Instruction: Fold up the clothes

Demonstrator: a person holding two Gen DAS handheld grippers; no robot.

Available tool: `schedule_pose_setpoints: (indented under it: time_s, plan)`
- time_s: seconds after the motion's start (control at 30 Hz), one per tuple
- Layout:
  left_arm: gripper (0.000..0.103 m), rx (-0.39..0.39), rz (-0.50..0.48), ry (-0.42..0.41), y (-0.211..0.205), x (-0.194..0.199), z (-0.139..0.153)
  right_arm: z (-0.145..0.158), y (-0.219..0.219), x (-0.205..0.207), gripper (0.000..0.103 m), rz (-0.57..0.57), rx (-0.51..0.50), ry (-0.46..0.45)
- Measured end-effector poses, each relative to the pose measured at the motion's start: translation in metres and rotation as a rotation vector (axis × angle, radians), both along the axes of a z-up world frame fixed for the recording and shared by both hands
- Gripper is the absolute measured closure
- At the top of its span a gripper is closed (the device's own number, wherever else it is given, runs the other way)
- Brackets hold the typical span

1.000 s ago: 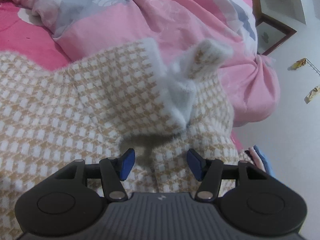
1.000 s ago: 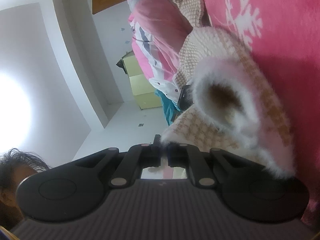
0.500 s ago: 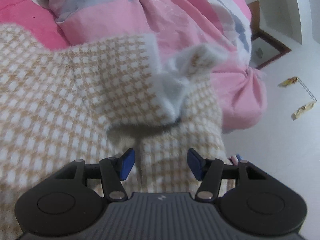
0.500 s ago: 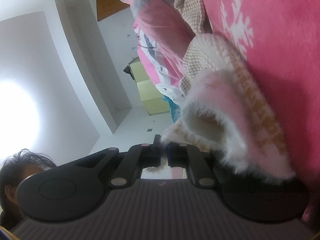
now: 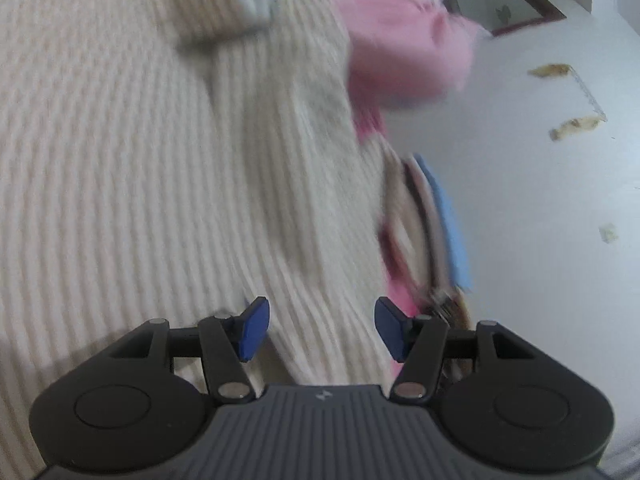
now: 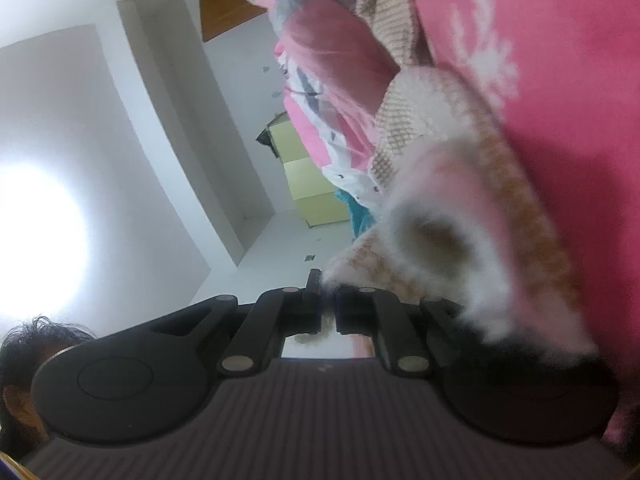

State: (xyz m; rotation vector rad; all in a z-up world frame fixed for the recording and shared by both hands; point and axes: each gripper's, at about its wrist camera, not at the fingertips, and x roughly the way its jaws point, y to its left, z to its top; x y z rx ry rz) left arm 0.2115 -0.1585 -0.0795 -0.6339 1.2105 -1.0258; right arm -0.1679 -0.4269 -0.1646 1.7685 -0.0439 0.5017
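Mid-fold, it seems: the right gripper (image 6: 328, 308) is pinched tight on the sweater's (image 5: 160, 160) fuzzy edge, lifted off the bed (image 6: 560, 80). The left gripper (image 5: 320, 330) hovers wide apart, empty, over blurred knit; next, lay the edge across.

sweater (image 5: 160, 160): you see cream and tan little checks, with fluffy white trim
quilt (image 6: 320, 60): pink with white and grey patches
bed sheet (image 6: 560, 80): bright pink with white shapes
left gripper pads (image 5: 253, 334): blue
box (image 6: 308, 176): pale yellow

sweater (image 5: 168, 152) on bed (image 6: 560, 80)
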Motion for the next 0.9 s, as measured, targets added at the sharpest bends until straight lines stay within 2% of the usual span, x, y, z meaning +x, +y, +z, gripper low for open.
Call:
schedule_pose_setpoints:
  time_s: [0.03,0.13,0.2,0.33,0.43,0.5,0.6,0.67,0.73,0.9]
  plan:
    - [0.044,-0.023,-0.017,0.024,0.002,-0.014,-0.001,0.004,0.000,0.000,0.098,0.000,-0.007,-0.009]
    - [0.033,-0.110,-0.048,0.074,0.005,-0.045,-0.007,0.016,0.001,-0.002,0.098,-0.003,-0.029,-0.037]
    - [0.032,-0.143,-0.024,0.108,0.006,-0.056,-0.014,0.025,0.001,-0.004,0.098,-0.005,-0.043,-0.057]
    - [0.033,-0.180,0.056,0.143,0.003,-0.055,-0.026,0.039,0.003,-0.008,0.098,-0.008,-0.070,-0.085]
    - [0.036,-0.185,0.149,0.102,0.001,-0.036,-0.022,0.045,0.006,-0.016,0.098,-0.008,-0.083,-0.093]
    - [0.040,-0.175,0.217,0.074,0.001,-0.019,-0.019,0.049,0.007,-0.021,0.098,-0.009,-0.097,-0.092]
    - [0.055,-0.143,0.302,0.031,0.009,0.005,-0.013,0.056,0.009,-0.028,0.098,-0.011,-0.127,-0.087]
    - [0.082,-0.104,0.314,0.005,0.015,0.011,-0.011,0.060,0.011,-0.033,0.098,-0.004,-0.158,-0.070]
    - [0.094,-0.064,0.323,-0.022,0.021,0.017,-0.008,0.063,0.014,-0.037,0.098,0.013,-0.185,-0.043]
    - [0.097,0.021,0.308,-0.084,0.016,0.018,-0.004,0.066,0.028,-0.042,0.098,0.077,-0.301,0.083]
